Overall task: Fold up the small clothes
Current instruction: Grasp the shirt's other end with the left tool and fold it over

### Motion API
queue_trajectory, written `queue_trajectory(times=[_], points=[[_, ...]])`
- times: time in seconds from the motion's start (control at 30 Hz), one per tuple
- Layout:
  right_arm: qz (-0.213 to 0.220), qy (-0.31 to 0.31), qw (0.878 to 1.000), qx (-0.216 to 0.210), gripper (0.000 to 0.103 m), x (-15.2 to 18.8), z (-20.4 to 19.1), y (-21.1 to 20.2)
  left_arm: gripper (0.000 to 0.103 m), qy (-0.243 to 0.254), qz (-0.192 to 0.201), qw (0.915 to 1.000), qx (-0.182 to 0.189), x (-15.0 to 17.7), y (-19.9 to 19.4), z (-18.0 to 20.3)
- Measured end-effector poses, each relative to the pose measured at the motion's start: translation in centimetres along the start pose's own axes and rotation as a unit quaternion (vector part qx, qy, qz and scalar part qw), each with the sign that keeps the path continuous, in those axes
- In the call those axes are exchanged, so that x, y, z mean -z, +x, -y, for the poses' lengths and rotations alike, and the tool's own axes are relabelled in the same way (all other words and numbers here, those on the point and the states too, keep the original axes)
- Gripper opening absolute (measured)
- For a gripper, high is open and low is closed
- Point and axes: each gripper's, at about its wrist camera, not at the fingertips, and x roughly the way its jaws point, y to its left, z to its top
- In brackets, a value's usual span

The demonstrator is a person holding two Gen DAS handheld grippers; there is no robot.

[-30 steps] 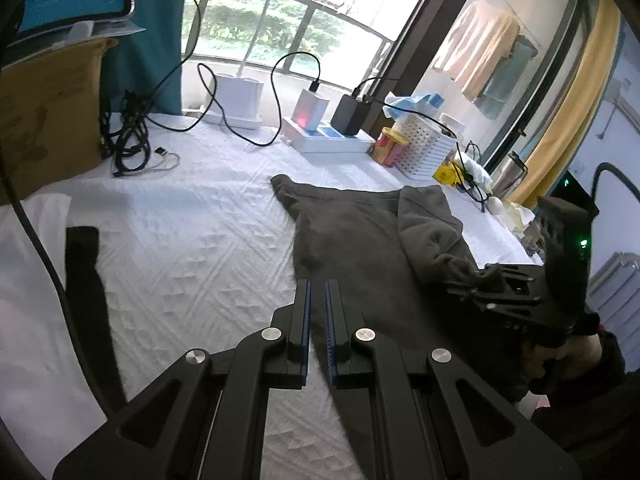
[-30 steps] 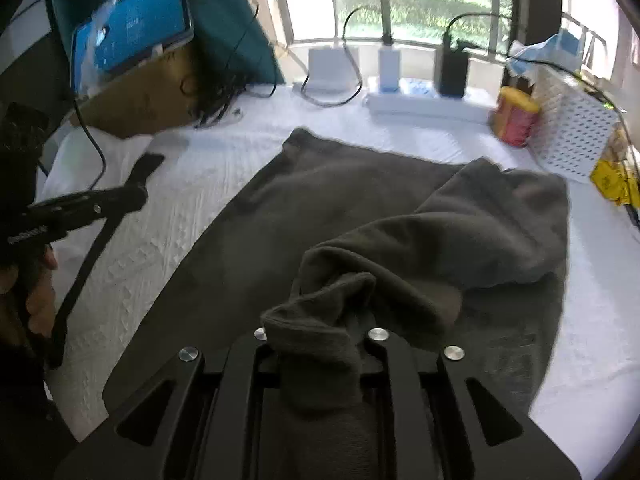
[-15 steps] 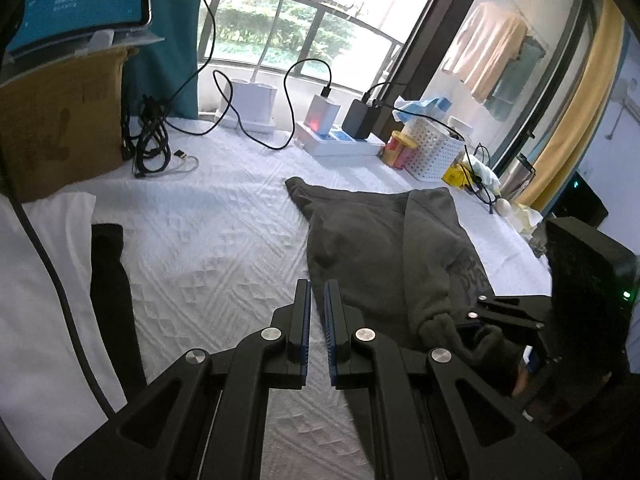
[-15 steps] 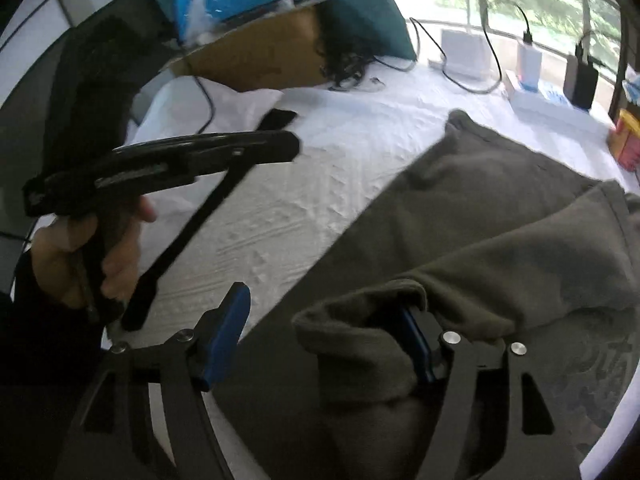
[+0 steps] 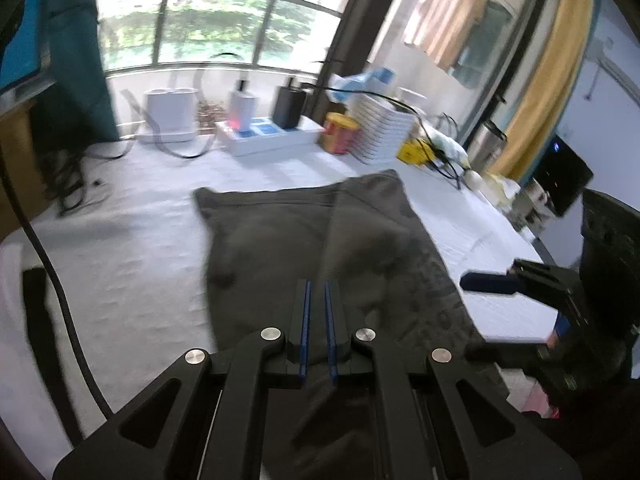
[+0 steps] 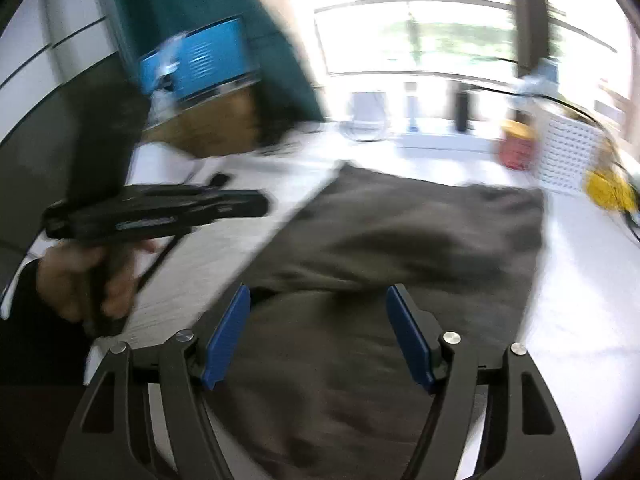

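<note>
Setting: white quilted counter (image 5: 132, 264) under a bright window, chargers and a white perforated basket (image 6: 568, 156) crowding its far edge; we read the cleared middle as kept free for folding.
Garment: our dark grey-brown knit garment (image 5: 288, 240) lies flat in the middle of the counter, one side turned over onto the body so a long fold edge runs down its length; in the right wrist view the garment (image 6: 420, 240) fills the ground below the jaws.
Why it lies so: we judge the first lengthwise fold to be laid and the cloth left to settle, with the cross fold not yet made.
Left gripper (image 5: 316, 316): our left hand (image 6: 80, 280) carries it level above the near hem; jaws nearly shut, a thin slit between the blue pads, nothing in them.
Right gripper (image 6: 318, 332): low over the near end of the garment, jaws spread wide, blue pads (image 6: 226, 336) well apart, no cloth between them.
Pose: we hold both tools side by side, pointing toward the window, the right one seen at the garment's right edge in the left wrist view (image 5: 492, 282).
Clarity: both views are smeared, so we cannot tell fine creases.
</note>
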Motion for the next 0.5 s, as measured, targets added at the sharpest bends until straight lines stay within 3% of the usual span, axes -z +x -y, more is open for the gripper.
queue_trajectory(times=[0.07,0.13,0.27,0.5], points=[[0.004,0.021,0.999,0.029,0.071,0.5,2.0,-0.6,0.015,0.017,-0.011,0.9998,0.006,-0.6,1.4,1.6],[0.007,0.041,0.998,0.053,0.071,1.0,4.1,-1.2,0.038,0.031,-0.023,0.9992,0.014,-1.0,2.9,3.0],[0.012,0.073,0.994,0.076,0.071,2.3,7.7,-2.6,0.041,0.063,-0.049,0.9965,0.027,-1.8,6.1,5.9],[0.013,0.118,0.989,0.09,0.071,3.9,12.4,-2.9,0.041,0.117,-0.13,0.9845,0.002,-2.3,12.7,9.0]])
